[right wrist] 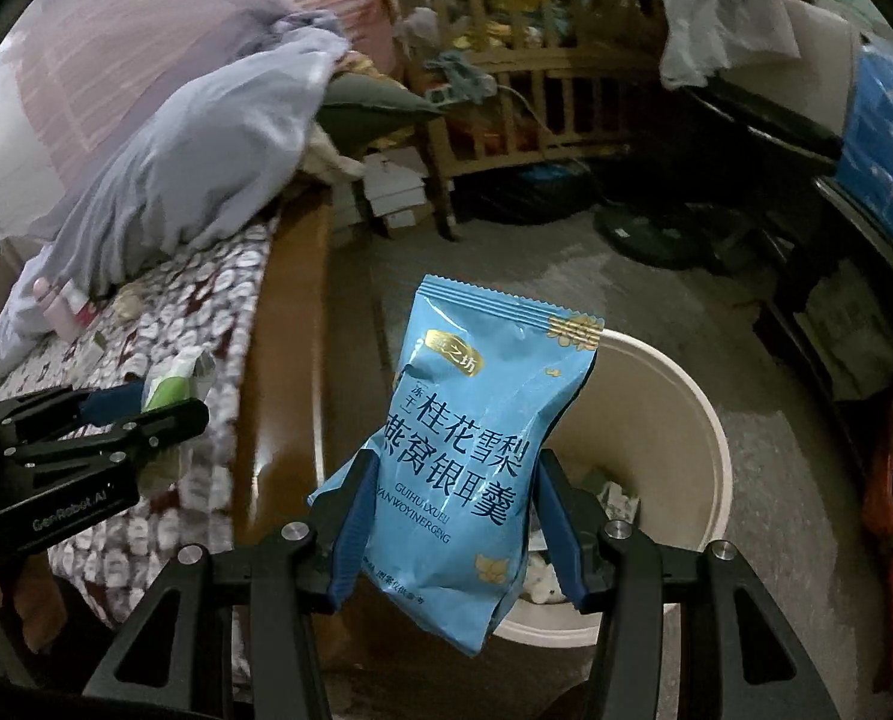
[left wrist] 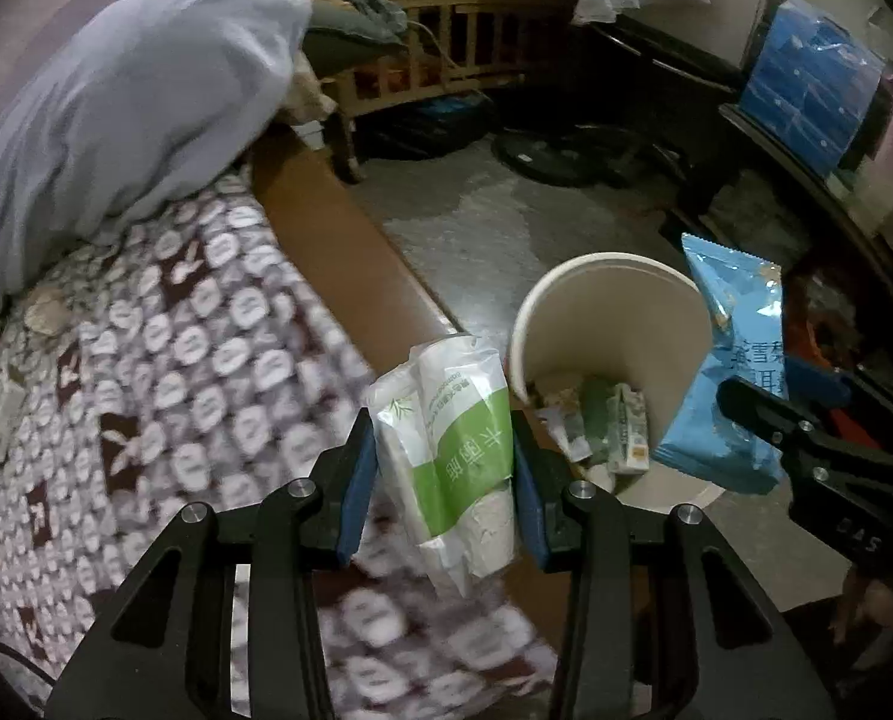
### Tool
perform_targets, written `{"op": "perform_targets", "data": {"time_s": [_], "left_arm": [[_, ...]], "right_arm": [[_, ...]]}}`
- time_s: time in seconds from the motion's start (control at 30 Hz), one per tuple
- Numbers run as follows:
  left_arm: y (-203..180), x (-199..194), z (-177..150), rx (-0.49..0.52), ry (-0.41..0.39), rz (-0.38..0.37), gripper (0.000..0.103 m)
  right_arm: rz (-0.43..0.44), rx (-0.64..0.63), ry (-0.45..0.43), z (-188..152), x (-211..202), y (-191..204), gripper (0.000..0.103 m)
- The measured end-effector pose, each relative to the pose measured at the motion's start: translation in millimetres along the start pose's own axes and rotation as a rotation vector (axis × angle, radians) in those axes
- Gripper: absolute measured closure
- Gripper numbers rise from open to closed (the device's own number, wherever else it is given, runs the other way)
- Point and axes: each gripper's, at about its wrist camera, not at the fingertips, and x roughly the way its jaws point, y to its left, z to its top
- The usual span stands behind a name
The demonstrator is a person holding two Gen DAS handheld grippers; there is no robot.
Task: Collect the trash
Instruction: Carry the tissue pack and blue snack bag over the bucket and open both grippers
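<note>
My left gripper (left wrist: pixel 443 468) is shut on a white and green tissue pack (left wrist: pixel 452 450), held over the bed's edge just left of the cream trash bin (left wrist: pixel 614 312). My right gripper (right wrist: pixel 455 516) is shut on a blue snack bag (right wrist: pixel 476 444), held upright over the bin's (right wrist: pixel 680 426) near left side. The left wrist view shows that blue bag (left wrist: pixel 728 372) and the right gripper (left wrist: pixel 746 402) above the bin's right rim. In the right wrist view the left gripper (right wrist: pixel 164 402) with the green pack (right wrist: pixel 173 384) sits far left over the bed. Several bits of trash (left wrist: pixel 614 432) lie inside the bin.
A bed with a patterned cover (left wrist: pixel 146 396) and brown wooden side board (left wrist: pixel 350 240) runs along the left. A grey-blue quilt (left wrist: pixel 122 114) is piled on it. A wooden crib (right wrist: pixel 536 90), a dark fan base (left wrist: pixel 572 150) on the floor and dark furniture (left wrist: pixel 806 138) stand beyond.
</note>
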Motion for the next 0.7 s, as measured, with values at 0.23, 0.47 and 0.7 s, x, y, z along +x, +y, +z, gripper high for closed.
{"op": "perform_targets", "data": {"time_s": [0.23, 0.47, 0.7], "left_arm": [[-18.2, 13.4, 9.6, 0.014, 0.010, -0.034, 0.064], [-31.0, 29.2, 18.3, 0.024, 0.023, -0.052, 0.064], [-44.2, 44.6, 21.9, 0.045, 0.039, -0.057, 0.064]], "right_arm": [[-0.030, 0.044, 0.011, -3.5, 10.5, -24.0, 0.054], [-0.060, 0.057, 0.029, -6.8, 20.7, -37.3, 0.054], [-0.076, 0.087, 0.044, -9.2, 27.7, -50.6, 0.054]]}}
